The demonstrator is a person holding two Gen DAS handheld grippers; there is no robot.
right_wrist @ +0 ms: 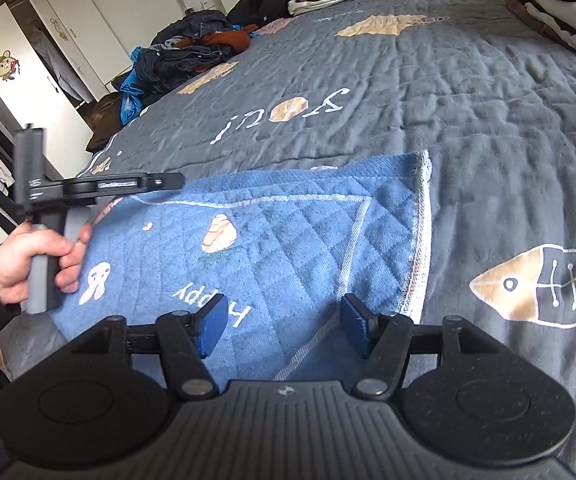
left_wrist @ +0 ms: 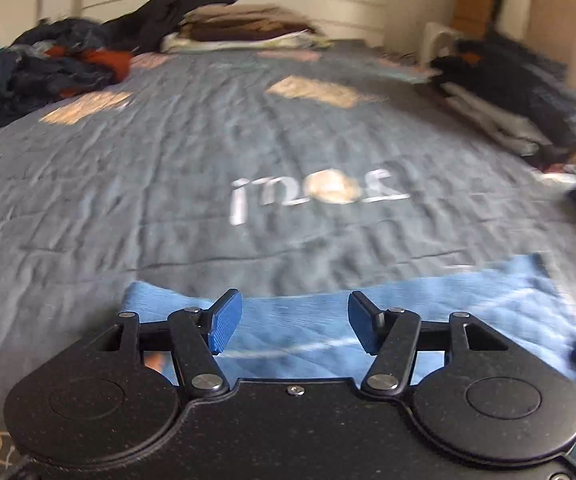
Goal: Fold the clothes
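Blue quilted cloth point(right_wrist: 288, 240) lies flat at the near edge of the bed point(right_wrist: 468, 120), long axis left to right, directly under both hand-held grippers, the right point(right_wrist: 283, 328) and the left point(left_wrist: 295, 326), each with jaws spread and empty, the right nearer its far-right corner

Blue quilted cloth point(right_wrist: 288, 240) lies flat on the bed, spread near the bed's near edge. Surface bears a diamond stitch pattern, pale line borders, a tan shape, a white figure and the word "Happy". Right-hand edge is hemmed in white, its far corner turned slightly. In the left wrist view the same cloth point(left_wrist: 328, 320) appears as a blurred blue band across the bedcover.
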